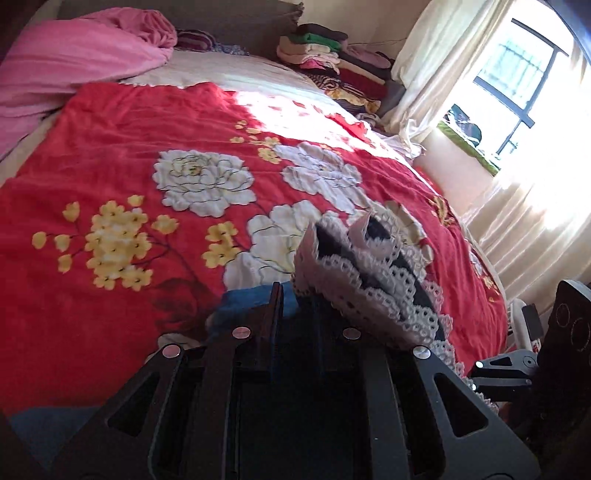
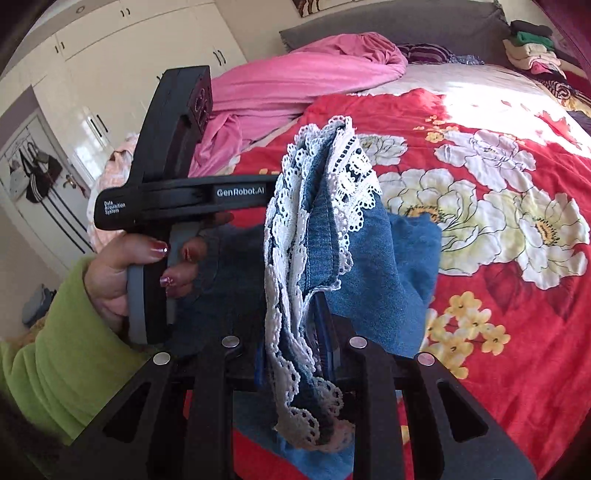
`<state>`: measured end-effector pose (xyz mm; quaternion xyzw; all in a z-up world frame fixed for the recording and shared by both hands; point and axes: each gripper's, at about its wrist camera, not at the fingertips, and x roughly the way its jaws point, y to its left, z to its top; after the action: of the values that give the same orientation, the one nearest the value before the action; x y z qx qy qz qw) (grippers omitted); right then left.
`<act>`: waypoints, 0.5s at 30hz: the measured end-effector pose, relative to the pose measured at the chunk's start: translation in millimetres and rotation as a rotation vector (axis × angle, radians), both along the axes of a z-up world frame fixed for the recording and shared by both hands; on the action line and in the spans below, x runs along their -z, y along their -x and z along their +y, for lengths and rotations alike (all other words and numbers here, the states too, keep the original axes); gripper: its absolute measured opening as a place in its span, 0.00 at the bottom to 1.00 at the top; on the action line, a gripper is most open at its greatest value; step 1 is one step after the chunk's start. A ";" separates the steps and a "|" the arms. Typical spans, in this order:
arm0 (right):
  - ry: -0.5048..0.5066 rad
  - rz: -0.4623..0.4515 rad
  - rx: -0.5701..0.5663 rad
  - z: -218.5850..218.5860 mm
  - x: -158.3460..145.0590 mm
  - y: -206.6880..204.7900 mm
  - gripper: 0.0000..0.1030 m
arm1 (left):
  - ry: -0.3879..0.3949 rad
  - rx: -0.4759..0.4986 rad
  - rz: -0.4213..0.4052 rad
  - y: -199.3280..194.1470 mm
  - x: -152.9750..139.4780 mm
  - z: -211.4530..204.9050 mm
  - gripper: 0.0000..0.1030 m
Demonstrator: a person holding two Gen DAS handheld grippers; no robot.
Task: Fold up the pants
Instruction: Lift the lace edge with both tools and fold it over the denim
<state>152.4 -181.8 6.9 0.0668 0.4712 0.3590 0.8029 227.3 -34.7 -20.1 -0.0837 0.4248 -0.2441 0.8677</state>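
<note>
Far left, against the grey headboard (image 2: 388, 26): heaped pink blanket, soft and rumpled (image 1: 74, 62).

Left, seen from the right wrist: hand (image 2: 122, 273) with painted nails, in a lime-green sleeve (image 2: 55, 350), wrapped round the grey-edged handle of the black left tongs (image 1: 295, 295). Behind, white wardrobe doors with dark handles (image 2: 110, 74).

Centre, spread over the bed: red plush bedspread printed with large white peonies and small yellow blossoms (image 1: 110, 147); cream sheet (image 1: 221, 70) bare at the far end.

Centre near: blue denim pants trimmed with white scalloped lace at the hems (image 2: 325, 229). Gathered and lifted off the bedspread, one lace-edged end in each pair of tongs, remaining denim draped down to the bed just beyond.

Left tongs: nearly closed, pinching a bunched lace hem that stands up on the right side of the fingers (image 1: 275, 302).

Right tongs (image 2: 295, 354): nearly closed, clamped on folded denim and lace that rises upright between them and spills down over the near edge.

Far right, at the head of the bed: stack of folded clothes in green, beige, pink and dark red (image 1: 321, 55).

Right edge: cream curtains (image 1: 436, 62) framing a barred, sunlit window (image 1: 524, 85); bright patch across the far bedspread.
</note>
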 end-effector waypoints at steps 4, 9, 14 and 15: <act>0.032 0.019 -0.030 17.5 11.3 5.5 0.20 | 0.049 -0.132 0.032 11.7 5.3 45.1 0.34; 0.046 0.008 -0.078 37.4 5.2 8.2 0.20 | 0.120 -0.221 0.010 27.6 -4.6 84.0 0.48; 0.040 0.027 -0.148 70.8 11.0 14.0 0.27 | 0.245 -0.265 0.047 30.2 -4.6 109.5 0.53; 0.036 0.033 -0.155 75.3 10.7 15.9 0.38 | 0.231 -0.260 0.055 30.9 -3.1 107.5 0.53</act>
<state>136.5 -106.6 -3.9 0.0216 0.4944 0.4103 0.7660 196.4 72.8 -17.0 -0.2434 0.4032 -0.1748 0.8646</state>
